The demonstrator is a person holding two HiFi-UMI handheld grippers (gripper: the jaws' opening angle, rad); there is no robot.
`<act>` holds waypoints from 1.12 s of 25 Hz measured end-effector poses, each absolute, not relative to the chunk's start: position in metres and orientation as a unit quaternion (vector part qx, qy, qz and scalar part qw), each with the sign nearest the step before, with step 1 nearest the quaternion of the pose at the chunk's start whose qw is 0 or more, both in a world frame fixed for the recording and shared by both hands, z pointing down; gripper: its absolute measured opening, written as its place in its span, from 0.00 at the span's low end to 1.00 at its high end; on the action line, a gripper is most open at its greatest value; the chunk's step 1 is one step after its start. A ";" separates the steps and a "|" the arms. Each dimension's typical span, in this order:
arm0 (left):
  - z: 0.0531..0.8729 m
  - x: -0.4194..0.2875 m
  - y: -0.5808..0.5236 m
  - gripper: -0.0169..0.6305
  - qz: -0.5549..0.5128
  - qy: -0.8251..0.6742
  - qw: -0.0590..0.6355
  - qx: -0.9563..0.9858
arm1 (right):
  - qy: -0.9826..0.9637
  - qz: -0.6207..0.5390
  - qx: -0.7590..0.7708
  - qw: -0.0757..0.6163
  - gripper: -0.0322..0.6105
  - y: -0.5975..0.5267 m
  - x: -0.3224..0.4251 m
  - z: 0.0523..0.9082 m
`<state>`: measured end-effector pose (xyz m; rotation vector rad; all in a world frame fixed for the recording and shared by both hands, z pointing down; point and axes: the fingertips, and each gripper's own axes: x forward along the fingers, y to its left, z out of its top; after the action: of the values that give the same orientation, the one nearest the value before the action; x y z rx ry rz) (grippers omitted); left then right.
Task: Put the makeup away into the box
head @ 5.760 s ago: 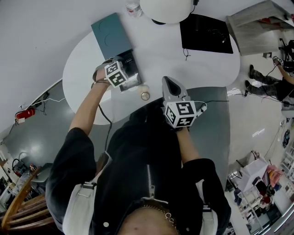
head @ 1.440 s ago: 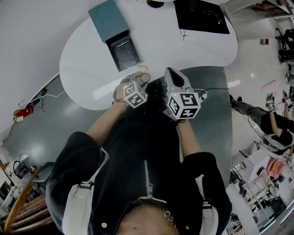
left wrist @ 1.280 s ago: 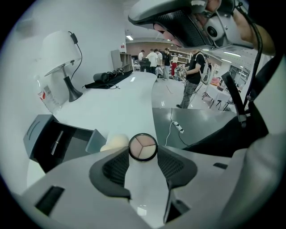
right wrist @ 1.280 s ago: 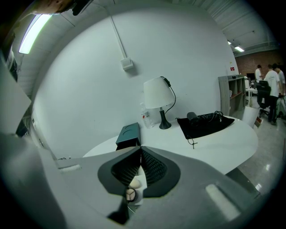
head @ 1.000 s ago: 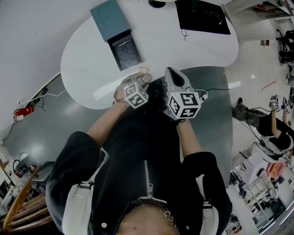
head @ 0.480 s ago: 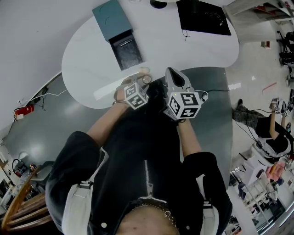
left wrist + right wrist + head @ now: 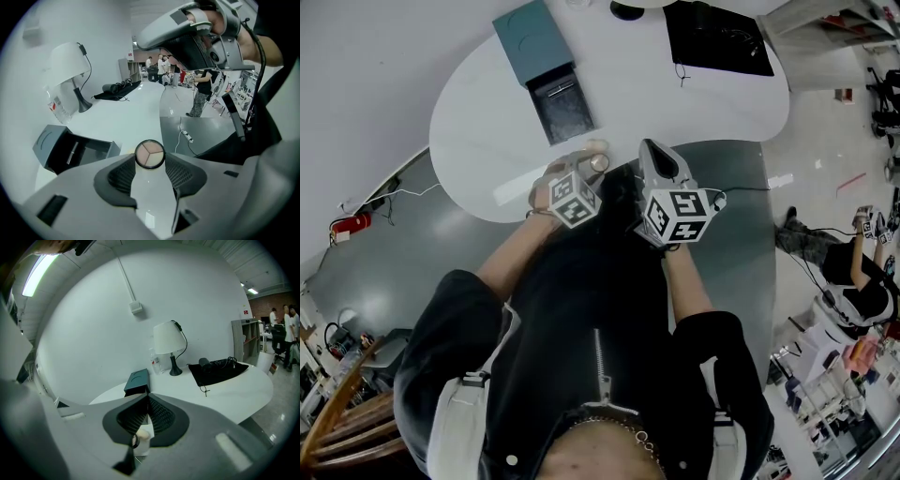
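**Left claw pinches the compact near the table edge, apart from the box**

The left gripper (image 7: 150, 162) has its jaws spread wide, but they are not empty. A round makeup compact (image 7: 150, 153) sits between the two tips, and each dark ribbed pad touches one side of its black rim. The compact shows its face to the camera, with three pale colour fields in it. In the head view it is just above the near edge of the white table (image 7: 694, 103), close to the person's body. From these views I cannot tell if it touches the table top.

The box (image 7: 531, 39) is teal and stands farther in on the table, well apart from the compact. Its dark drawer (image 7: 563, 107) is pulled out toward the person, and a thin pale stick (image 7: 72, 153) lies inside it.

The right gripper (image 7: 148, 394) is beside the left one, on its right side, and points over the table toward the wall. Its jaws are pressed together at the tips and nothing is between them.

At the far side of the table there is a white lamp (image 7: 168, 338), a clear bottle (image 7: 155, 363) next to it, and a black cloth (image 7: 219, 369) with dark things on it
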<state>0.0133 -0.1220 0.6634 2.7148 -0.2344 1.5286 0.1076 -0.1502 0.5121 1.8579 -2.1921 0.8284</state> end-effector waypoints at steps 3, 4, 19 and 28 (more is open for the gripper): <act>0.652 0.010 -0.132 0.33 0.485 -0.082 0.006 0.870 | -0.734 0.274 0.617 0.076 0.06 -0.152 0.105 0.510; 0.648 0.009 -0.136 0.33 0.484 -0.085 0.003 0.871 | -0.735 0.274 0.616 0.076 0.06 -0.153 0.104 0.510; 0.612 -0.022 -0.235 0.33 0.478 -0.146 -0.019 0.866 | -0.740 0.274 0.608 0.083 0.06 -0.166 0.106 0.511; 0.622 -0.036 -0.294 0.33 0.489 -0.174 -0.025 0.854 | -0.740 0.278 0.605 0.091 0.06 -0.181 0.110 0.512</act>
<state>-0.0358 -0.2940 0.6217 2.7272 -0.5564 1.5619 0.1099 -0.1810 0.5124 1.7981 -2.1996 0.8259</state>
